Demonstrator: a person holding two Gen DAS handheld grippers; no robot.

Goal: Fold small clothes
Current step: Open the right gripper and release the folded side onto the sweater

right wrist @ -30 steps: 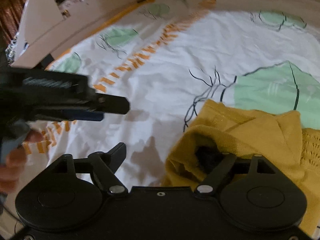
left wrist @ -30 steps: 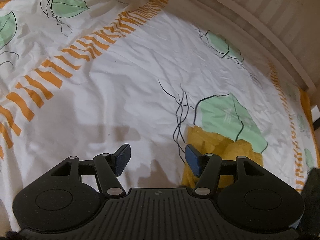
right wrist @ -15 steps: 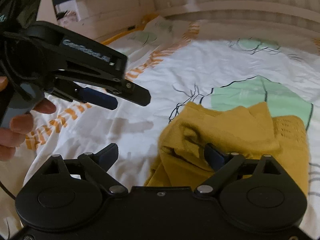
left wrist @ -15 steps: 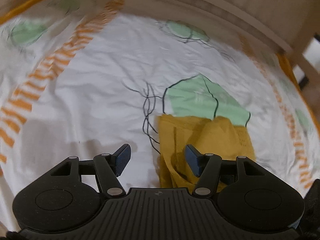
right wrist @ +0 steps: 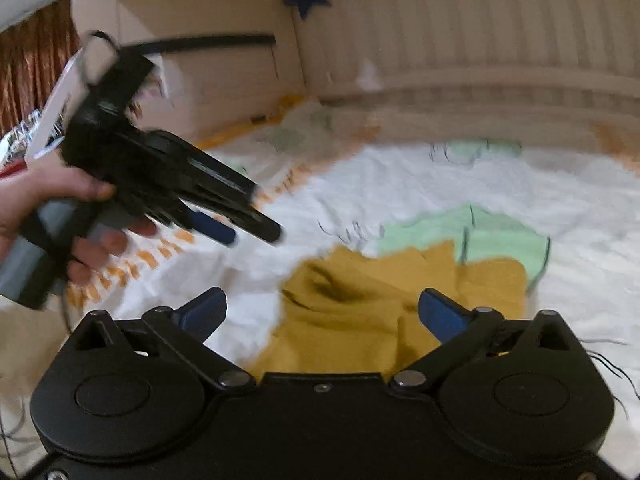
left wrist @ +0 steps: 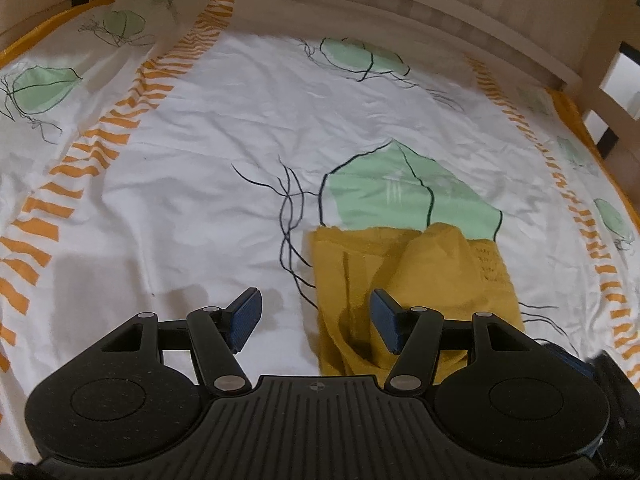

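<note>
And here is the mustard-yellow garment [left wrist: 412, 280], lying bunched and partly folded on the white bed sheet [left wrist: 208, 168], lower right of centre in the left wrist view, its far edge overlapping a green leaf print [left wrist: 392, 196] on the sheet. The left gripper [left wrist: 314, 318] hangs above it with its jaws moderately apart and nothing between the blue pads [left wrist: 245, 316]; the left pad is over bare sheet, the right pad over the cloth's near left part, and neither can be seen pressing on anything. Over to the right wrist view, which is blurred: the right gripper [right wrist: 322, 314] has just been opening its jaws and they now stand wide, empty, with the garment [right wrist: 360, 312] lying loose on the sheet beyond and between them. Its right pad sits in front of the yellow cloth, its left pad in front of white sheet. In the upper left of that same view a hand [right wrist: 60, 216] grips the handle of the left gripper [right wrist: 224, 224], which points down toward the centre of the frame, clear of the garment. A pale slatted bed frame [left wrist: 440, 4] curves across the top behind the sheet.
</note>
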